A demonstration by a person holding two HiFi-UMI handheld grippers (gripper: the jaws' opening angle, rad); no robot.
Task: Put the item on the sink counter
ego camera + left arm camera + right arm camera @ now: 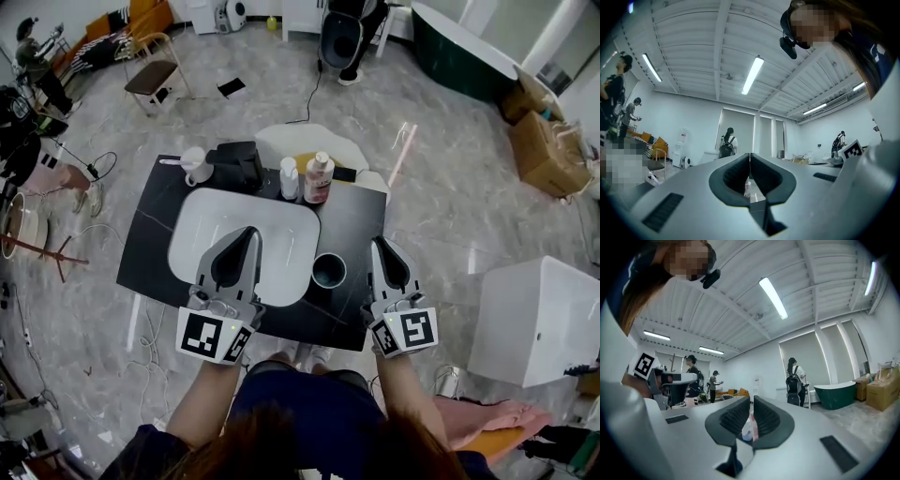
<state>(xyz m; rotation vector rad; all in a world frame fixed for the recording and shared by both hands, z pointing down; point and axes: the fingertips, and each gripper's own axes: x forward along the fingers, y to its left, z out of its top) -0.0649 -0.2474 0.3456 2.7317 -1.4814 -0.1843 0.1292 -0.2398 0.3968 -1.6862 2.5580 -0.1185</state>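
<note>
- Hair (281,450) and a dark blue top fill the bottom edge of the head view; both forearms reach forward from there.
- Head view only: black counter (352,225) with a white basin (216,220) set in it.
- Dark cup (329,270) stands upright on the counter, just right of the basin, between the two tongs and touching neither.
- At the back of the counter there are a white bottle (290,178), a pink-labelled bottle (319,177), a white mug (197,167) and a black object (236,161).
- Left tongs (249,232) hang over the front of the basin. Right tongs (378,242) hang over the bare counter just right of the cup.
- The gripper views do not show the cup or the counter top. They look level across the room: ribbed ceiling, strip lights, a standing person with a backpack (726,143).
- Right gripper view only: a dark green bathtub (836,396) sits at the right.
- Left tongs (750,155): tips pressed together, nothing pinched. A far bottle shows through the hollow behind the tips.
- Right tongs (751,399): drawn almost together, with only a thin slit between the ribbed pads and nothing gripped. A far bottle shows through the slit.
</note>
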